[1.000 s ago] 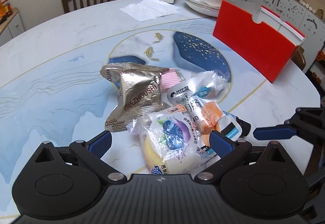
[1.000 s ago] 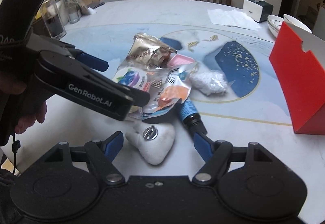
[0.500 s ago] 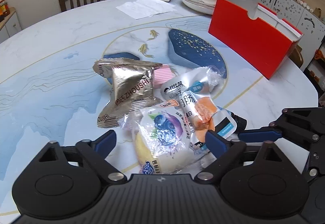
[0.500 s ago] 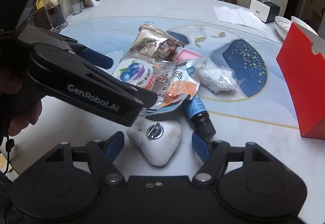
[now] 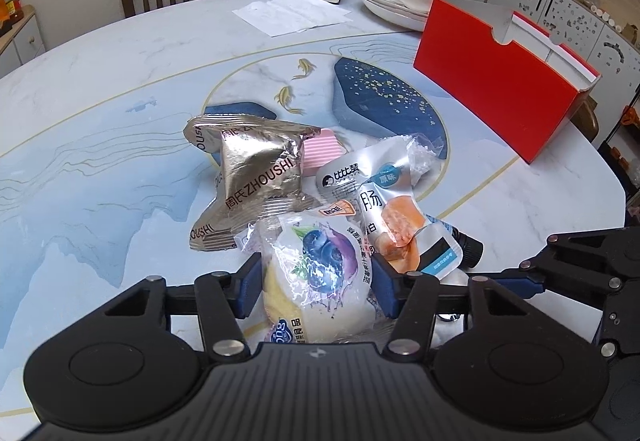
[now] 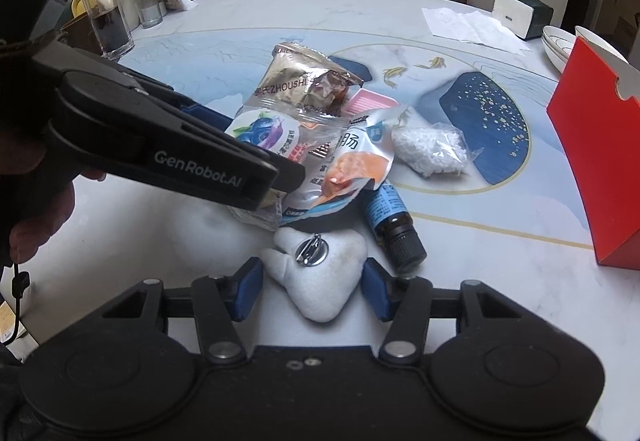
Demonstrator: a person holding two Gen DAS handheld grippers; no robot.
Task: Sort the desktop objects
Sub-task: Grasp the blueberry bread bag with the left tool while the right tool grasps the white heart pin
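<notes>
Left gripper (image 5: 316, 281): jaws just closing, pinching blueberry bun (image 5: 320, 273).
Right gripper (image 6: 312, 287): jaws just closing on plush tooth (image 6: 320, 273).
Advice: squeeze gently, lift straight, clear of pile.

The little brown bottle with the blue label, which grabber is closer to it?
Right. The right gripper has one finger right beside the bottle, its jaws around the white plush toy. The left gripper sits farther off, jaws just closing around the blueberry bun packet.
</notes>
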